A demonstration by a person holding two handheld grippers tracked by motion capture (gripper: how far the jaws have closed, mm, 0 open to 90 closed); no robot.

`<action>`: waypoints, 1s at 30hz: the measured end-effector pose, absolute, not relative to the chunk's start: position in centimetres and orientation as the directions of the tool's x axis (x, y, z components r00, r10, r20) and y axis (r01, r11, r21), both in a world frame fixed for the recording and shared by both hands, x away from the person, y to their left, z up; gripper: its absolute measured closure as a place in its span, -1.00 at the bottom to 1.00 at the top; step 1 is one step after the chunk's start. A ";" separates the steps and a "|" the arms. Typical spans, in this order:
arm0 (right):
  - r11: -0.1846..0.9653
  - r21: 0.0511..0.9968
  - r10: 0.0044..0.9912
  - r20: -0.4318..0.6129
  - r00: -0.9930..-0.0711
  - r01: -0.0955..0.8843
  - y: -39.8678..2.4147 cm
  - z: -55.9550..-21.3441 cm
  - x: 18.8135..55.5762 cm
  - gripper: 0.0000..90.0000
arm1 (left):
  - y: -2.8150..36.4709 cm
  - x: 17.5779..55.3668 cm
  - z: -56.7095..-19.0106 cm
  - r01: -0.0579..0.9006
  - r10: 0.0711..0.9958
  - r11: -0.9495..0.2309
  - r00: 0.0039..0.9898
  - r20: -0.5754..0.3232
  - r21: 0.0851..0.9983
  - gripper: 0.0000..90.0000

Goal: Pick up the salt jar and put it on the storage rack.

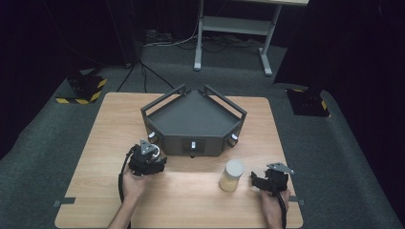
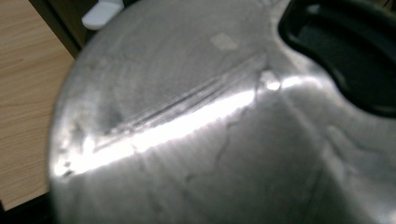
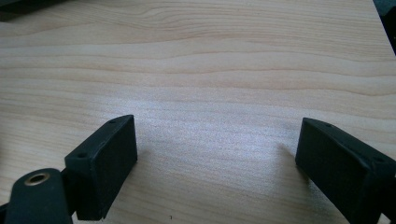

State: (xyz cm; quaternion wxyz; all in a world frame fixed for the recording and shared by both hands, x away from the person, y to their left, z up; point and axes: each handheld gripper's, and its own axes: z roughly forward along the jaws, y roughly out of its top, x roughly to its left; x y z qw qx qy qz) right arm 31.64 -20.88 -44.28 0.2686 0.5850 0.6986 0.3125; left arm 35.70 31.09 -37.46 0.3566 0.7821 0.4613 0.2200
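A brushed-metal rounded object [image 2: 196,130] with a black part [image 2: 345,51] at its upper right sits right against the camera in the left gripper view. My left gripper [image 1: 149,158] hovers by the front-left corner of the dark tray [image 1: 191,114], shut on that metal object; its jaws are hidden. My right gripper [image 1: 265,182] rests low over the table's front right, and its two black fingers [image 3: 105,163] stand wide apart above bare wood with nothing between them. A jar [image 1: 231,175] with a pale lid and yellowish contents stands just left of it.
The dark five-sided tray with raised rails stands at the middle back of the wooden table [image 1: 191,200] and has white knobs [image 1: 193,144] on its front faces. A white knob [image 2: 100,11] also shows behind the metal object. Beyond the table are carpet, cables and a desk frame [image 1: 234,28].
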 end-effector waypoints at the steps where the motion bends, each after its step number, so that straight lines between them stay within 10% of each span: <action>1: 0.122 0.751 0.985 -0.011 -0.172 0.649 -20.9 -44.3 31.6 -0.72 | 31.2 35.7 -37.2 0.563 0.876 -0.323 0.482 0.015 0.761 -0.33; 30: 0.122 0.751 0.984 -0.007 -0.177 0.649 -20.9 -44.3 31.6 -0.72 | 32.1 37.4 -29.1 0.524 0.839 -0.335 0.544 -0.005 0.783 -0.32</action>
